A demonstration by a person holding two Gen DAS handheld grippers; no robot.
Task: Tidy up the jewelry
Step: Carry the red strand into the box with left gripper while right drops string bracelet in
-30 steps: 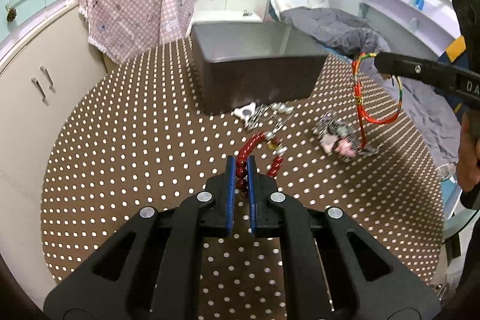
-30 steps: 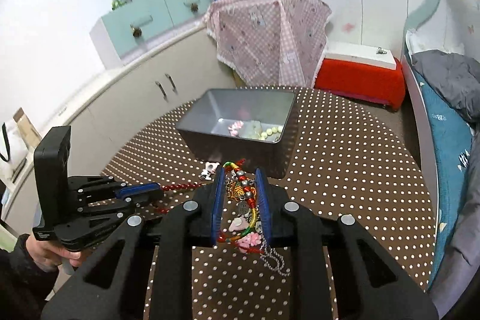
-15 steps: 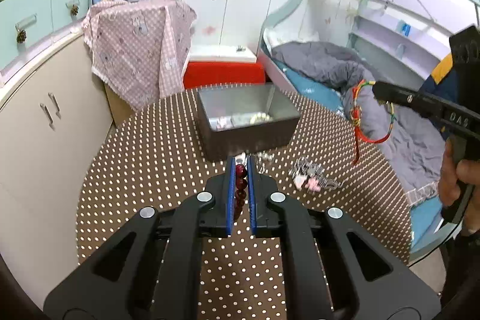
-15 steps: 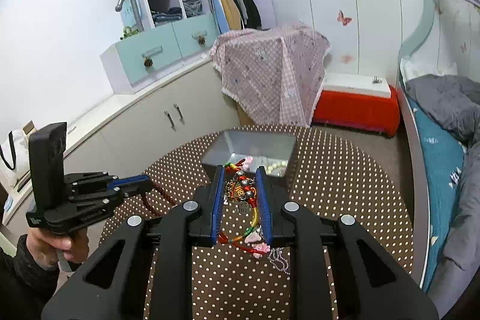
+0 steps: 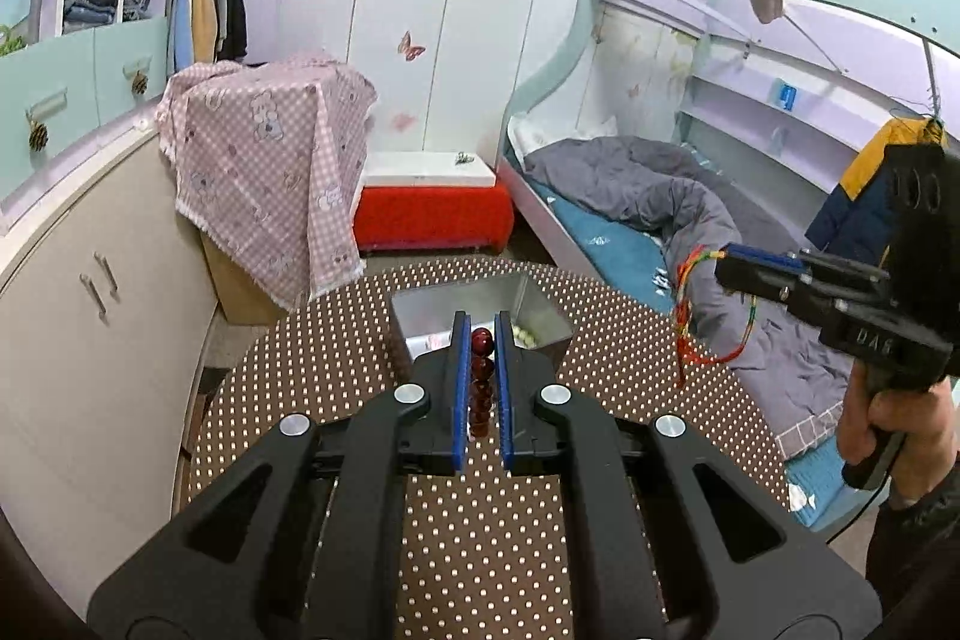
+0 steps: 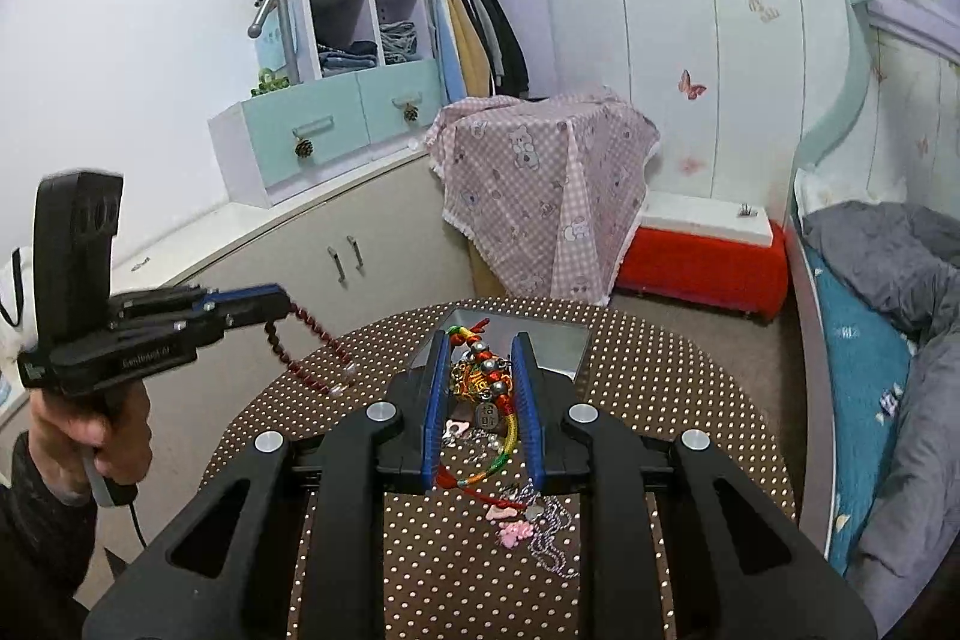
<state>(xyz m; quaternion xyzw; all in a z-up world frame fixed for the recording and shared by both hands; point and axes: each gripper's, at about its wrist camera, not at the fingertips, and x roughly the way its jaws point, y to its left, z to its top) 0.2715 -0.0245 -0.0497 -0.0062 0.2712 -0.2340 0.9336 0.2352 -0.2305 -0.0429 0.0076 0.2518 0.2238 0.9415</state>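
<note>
left fingers (image 5: 480, 334) clamped on red bead bracelet (image 5: 480, 376); right fingers (image 6: 480, 340) pinching multicoloured cord bracelet (image 6: 483, 382)

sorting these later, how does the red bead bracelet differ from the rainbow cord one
The red bead bracelet is one colour, all round beads; the rainbow cord bracelet is multicoloured with metal charms. The first is in the left claw, the second in the right claw. Both hang lifted off the table.

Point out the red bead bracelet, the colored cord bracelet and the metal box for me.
red bead bracelet (image 5: 482, 340), left wrist view, top bead.
colored cord bracelet (image 6: 480, 379), right wrist view, charm cluster.
metal box (image 5: 420, 304), left wrist view, inner wall.
</note>
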